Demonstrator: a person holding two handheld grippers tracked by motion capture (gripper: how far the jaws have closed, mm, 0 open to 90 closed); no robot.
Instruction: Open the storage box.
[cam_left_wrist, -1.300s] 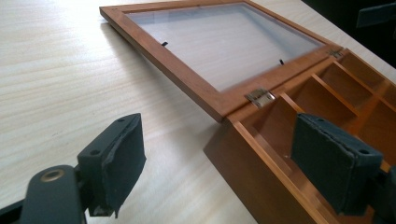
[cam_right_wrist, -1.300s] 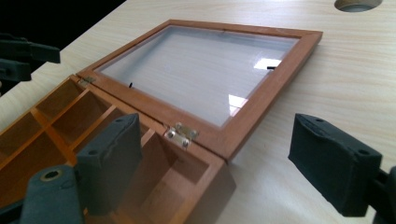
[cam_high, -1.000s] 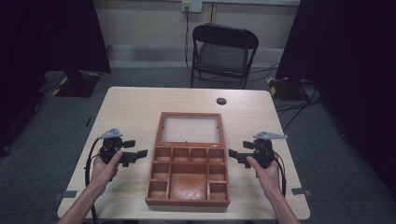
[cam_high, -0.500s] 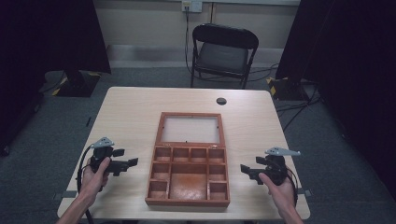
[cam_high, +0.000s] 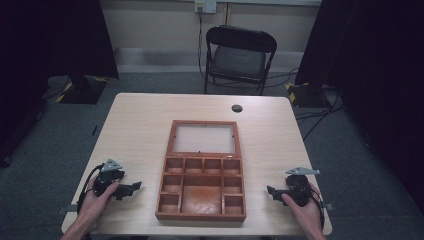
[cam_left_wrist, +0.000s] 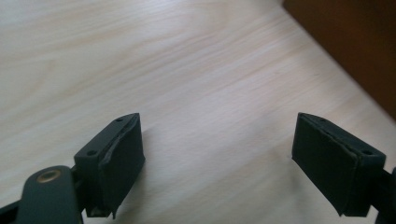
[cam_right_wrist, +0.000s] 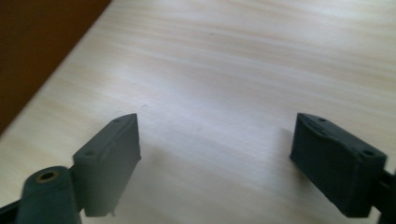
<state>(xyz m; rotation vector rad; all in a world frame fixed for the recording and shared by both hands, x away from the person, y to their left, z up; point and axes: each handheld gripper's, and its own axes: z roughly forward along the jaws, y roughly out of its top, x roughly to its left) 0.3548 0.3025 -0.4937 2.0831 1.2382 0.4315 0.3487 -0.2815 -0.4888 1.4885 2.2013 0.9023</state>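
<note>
Table (cam_high: 150, 130) under wide, empty left claw (cam_left_wrist: 219, 163)

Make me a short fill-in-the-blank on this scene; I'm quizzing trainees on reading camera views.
1. The wooden box lies with its lid ____.
2. The left tool and the right tool flank the box, both with jaws ____.
3. Between the jaws of each tool is nothing but bare ____.
4. Beyond the table stands a black ____.

Missing words: open; open; table; chair
</note>
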